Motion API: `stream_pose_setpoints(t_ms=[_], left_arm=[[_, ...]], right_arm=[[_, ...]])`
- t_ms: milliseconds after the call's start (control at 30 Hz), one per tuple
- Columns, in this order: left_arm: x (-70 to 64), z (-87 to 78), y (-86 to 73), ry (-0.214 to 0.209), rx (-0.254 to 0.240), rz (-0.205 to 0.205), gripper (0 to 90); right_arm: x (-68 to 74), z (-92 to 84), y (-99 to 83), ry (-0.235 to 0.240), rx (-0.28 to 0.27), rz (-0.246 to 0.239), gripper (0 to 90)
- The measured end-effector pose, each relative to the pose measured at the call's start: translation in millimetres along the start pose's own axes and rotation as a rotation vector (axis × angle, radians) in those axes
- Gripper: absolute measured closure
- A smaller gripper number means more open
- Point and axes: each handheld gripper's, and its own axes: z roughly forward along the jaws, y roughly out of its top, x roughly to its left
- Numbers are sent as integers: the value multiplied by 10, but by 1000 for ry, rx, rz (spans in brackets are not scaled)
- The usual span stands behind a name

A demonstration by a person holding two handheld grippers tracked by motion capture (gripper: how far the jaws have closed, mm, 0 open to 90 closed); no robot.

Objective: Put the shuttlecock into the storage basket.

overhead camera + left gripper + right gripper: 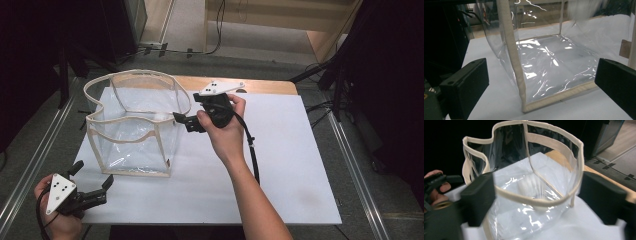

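Nearest, left gripper [92,192] at the table's [295,165] front corner, jaws spread, holding nothing. Beyond, upright on the white table: clear plastic bag [135,127], square, cream-edged, wavy rim open. Farther, right gripper [181,119] beside the rim, jaws spread, gripping nothing.

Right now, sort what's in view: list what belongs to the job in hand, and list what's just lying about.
Part of the job:
- clear bag with cream trim, standing open on the white board
- right tool, jaws open at the bag's rim
- left tool, open, near the bag's front corner

Just lying about:
- cables on the floor beyond the table
- dark stand legs
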Motion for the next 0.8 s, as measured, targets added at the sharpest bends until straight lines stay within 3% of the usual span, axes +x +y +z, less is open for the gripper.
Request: stream_pose_setpoints(t_ms=[67,133,467,800], left_arm=[[4,-2,1,0,2,2,0],[6,-2,1,1,2,3,0],[-4,4,0,4,5,6,0],[-7,1,0,7,5,5,0]], right_arm=[[-16,-63,-50,-28,1,-2,55],[-56,-127,-120,-24,8,0,2],[-207,-421,-560,-38,-9,-23,0],[-285,-609,-912,-68,-19,-12,0]])
